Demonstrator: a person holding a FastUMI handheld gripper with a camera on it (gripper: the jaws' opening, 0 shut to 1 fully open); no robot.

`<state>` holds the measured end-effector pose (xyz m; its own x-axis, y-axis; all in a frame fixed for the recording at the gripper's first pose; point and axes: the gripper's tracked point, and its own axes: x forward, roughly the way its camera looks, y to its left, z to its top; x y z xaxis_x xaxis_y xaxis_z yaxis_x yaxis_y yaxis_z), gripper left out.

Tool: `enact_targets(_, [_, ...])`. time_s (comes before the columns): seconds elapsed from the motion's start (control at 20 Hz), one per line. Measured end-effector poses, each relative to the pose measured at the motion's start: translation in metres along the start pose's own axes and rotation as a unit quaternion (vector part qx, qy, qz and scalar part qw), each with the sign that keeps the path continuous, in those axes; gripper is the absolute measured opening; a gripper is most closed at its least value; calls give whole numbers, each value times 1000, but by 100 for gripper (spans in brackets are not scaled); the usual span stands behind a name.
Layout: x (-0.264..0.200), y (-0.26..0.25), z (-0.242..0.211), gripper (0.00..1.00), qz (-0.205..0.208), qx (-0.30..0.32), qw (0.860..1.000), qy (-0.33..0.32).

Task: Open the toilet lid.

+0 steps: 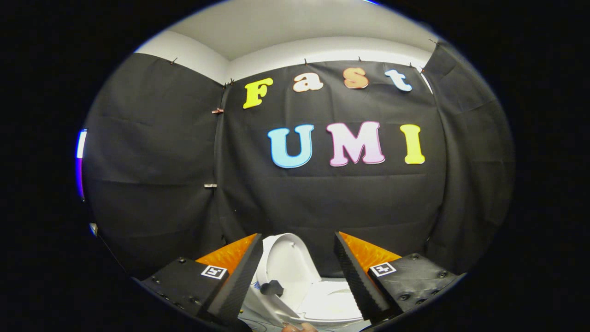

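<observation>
A white toilet sits low ahead, seen through the gap between my fingers. Its lid stands raised, leaning back towards the black cloth wall, with a small dark bumper on its underside. The seat and bowl lie below and to the right of the lid. My gripper is open, its two fingers spread wide on either side of the toilet and well apart from it. Nothing is held between the fingers.
Black cloth walls close the booth on three sides behind the toilet, with a white ceiling above. A bit of a hand shows just below the fingers.
</observation>
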<state>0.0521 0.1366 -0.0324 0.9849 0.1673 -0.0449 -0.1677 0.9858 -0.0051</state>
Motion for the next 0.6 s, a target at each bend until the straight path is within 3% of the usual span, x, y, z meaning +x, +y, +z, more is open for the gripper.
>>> enact_targets(0.6, [-68,-73,45,97,-86,-14,995,-47])
